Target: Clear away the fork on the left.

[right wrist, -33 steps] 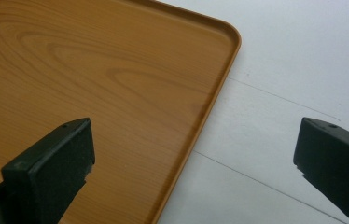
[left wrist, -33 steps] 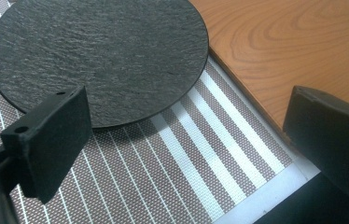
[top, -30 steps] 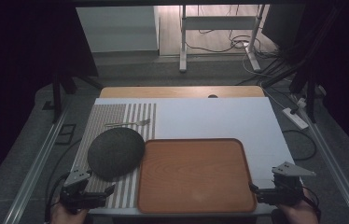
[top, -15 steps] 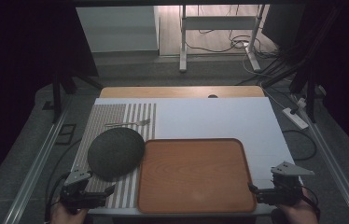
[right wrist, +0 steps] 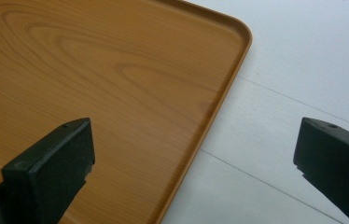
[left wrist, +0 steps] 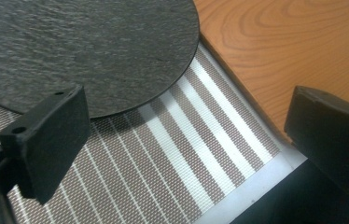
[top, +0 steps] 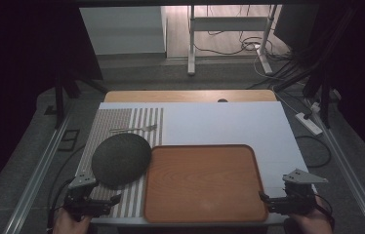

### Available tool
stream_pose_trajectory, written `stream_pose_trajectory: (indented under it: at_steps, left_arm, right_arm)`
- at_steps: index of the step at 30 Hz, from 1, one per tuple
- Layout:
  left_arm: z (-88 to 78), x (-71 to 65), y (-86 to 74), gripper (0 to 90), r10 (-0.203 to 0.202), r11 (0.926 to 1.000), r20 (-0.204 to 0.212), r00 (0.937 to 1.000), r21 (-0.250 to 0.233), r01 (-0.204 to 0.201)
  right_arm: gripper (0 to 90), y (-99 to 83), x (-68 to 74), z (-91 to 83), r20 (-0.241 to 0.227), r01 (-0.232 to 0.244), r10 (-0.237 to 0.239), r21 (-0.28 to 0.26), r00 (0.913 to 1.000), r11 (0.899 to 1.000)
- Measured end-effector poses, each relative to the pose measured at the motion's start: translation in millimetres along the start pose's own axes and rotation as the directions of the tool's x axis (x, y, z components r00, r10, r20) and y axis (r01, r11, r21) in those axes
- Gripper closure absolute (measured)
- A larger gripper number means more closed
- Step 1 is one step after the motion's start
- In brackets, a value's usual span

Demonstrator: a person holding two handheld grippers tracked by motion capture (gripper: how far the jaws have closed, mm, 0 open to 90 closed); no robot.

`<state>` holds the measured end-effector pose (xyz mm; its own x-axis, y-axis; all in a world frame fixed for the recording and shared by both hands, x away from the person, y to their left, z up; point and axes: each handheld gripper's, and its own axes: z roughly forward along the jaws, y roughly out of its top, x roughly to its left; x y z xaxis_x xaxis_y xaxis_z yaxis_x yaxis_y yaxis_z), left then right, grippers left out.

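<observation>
At the near edge of the worktop (top: 219,122), both grippers hover low with fingers spread wide, holding nothing: the left gripper (top: 106,202) sits over the striped placemat (top: 122,119) just beside the dark round slate plate (top: 121,158), the right gripper (top: 264,199) straddles the near right rim of the wooden tray (top: 202,183). Plate lies flat on the placemat, its right edge touching or overlapping the tray's left rim, probably staged for a pick; tray lies flat, long axis left-right across the worktop, near edge close to the person. Fork (top: 134,128) lies beyond the plate, long axis left-right, well apart from both grippers.

Fork (top: 134,128) on striped placemat (top: 122,119)
</observation>
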<state>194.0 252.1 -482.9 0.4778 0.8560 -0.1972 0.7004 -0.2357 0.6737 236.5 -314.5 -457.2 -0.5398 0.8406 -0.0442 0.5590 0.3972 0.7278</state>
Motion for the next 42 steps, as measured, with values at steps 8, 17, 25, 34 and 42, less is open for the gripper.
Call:
stream_pose_trajectory:
  at_steps: [8,17,25,34,42]
  left_arm:
    - [7.5,2.3,11.3,0.0,0.060,0.9982,-0.040,0.9974,-0.001,-0.060]
    - [16.8,12.5,19.0,0.1,0.057,0.9982,-0.051,0.9971,0.021,-0.056]
    - [24.6,23.8,23.7,0.2,0.057,0.9978,-0.052,0.9970,0.037,-0.055]
    - [30.9,34.1,31.5,0.0,0.059,0.9980,-0.057,0.9967,0.026,-0.057]
    - [37.6,38.8,37.2,0.0,0.075,0.9969,-0.065,0.9950,0.026,-0.074]
  right_arm:
    - [0.0,0.1,4.2,0.3,0.001,0.045,-0.045,0.001,0.9990,0.999]
    - [0.0,0.0,4.5,0.5,0.001,0.047,-0.047,0.001,0.9989,0.999]
    - [0.0,0.1,6.1,0.9,0.003,0.061,-0.061,0.005,0.9981,0.998]
    - [0.0,0.3,7.2,1.5,0.004,0.075,-0.075,0.013,0.9972,0.997]
    - [0.0,0.4,7.8,1.7,0.005,0.080,-0.081,0.019,0.9967,0.997]
